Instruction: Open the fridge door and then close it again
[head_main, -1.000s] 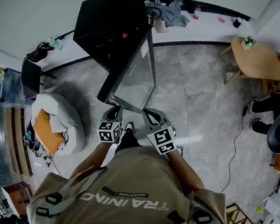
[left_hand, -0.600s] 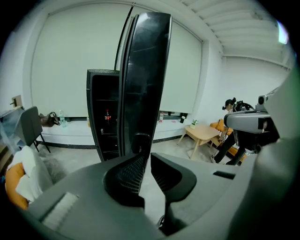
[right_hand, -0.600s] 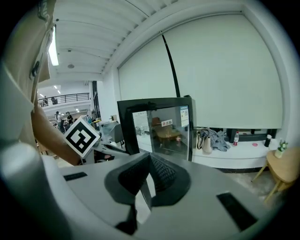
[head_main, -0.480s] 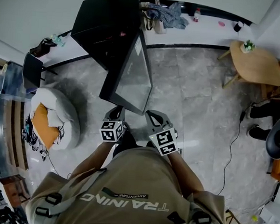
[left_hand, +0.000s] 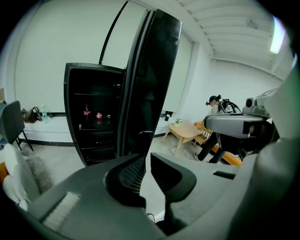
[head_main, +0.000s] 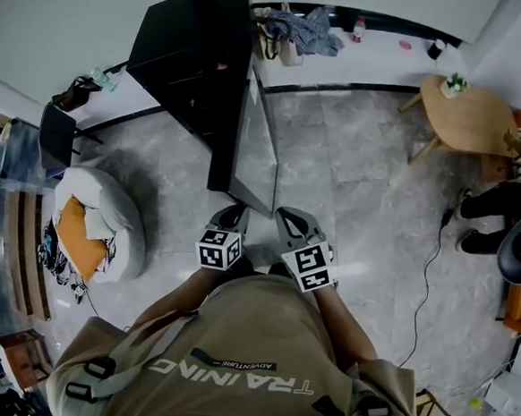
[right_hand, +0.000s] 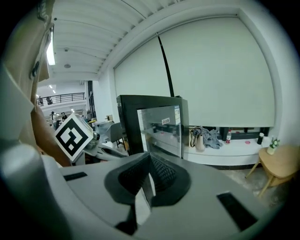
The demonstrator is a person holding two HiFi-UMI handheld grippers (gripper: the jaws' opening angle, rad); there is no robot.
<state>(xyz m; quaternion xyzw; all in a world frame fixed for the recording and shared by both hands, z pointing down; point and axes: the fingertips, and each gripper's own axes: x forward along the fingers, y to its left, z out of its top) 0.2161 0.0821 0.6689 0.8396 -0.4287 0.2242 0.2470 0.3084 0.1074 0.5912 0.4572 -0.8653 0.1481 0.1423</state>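
The black fridge (head_main: 187,58) stands at the upper left of the head view, and its glass door (head_main: 257,157) hangs open, reaching toward me almost edge-on. Just short of the door's free edge, on its left side, is my left gripper (head_main: 233,217). In the left gripper view its jaws (left_hand: 146,159) stand a narrow gap apart with only floor between them, and the door's edge (left_hand: 150,70) rises straight ahead beside the dark shelves (left_hand: 93,117). On the door's right side my right gripper (head_main: 287,218) holds nothing, and its tips (right_hand: 149,161) meet below the glass (right_hand: 161,129).
A white beanbag with an orange cushion (head_main: 97,226) lies left of me, with a dark chair (head_main: 58,137) behind it. A round wooden table (head_main: 470,111) stands at the far right. Nearby are a seated person's legs (head_main: 494,203) and a floor cable (head_main: 431,261). Clothes lie on the back ledge (head_main: 302,26).
The door now appears narrower and more edge-on than a second ago. Both grippers have shifted right and sit closer to its free edge.
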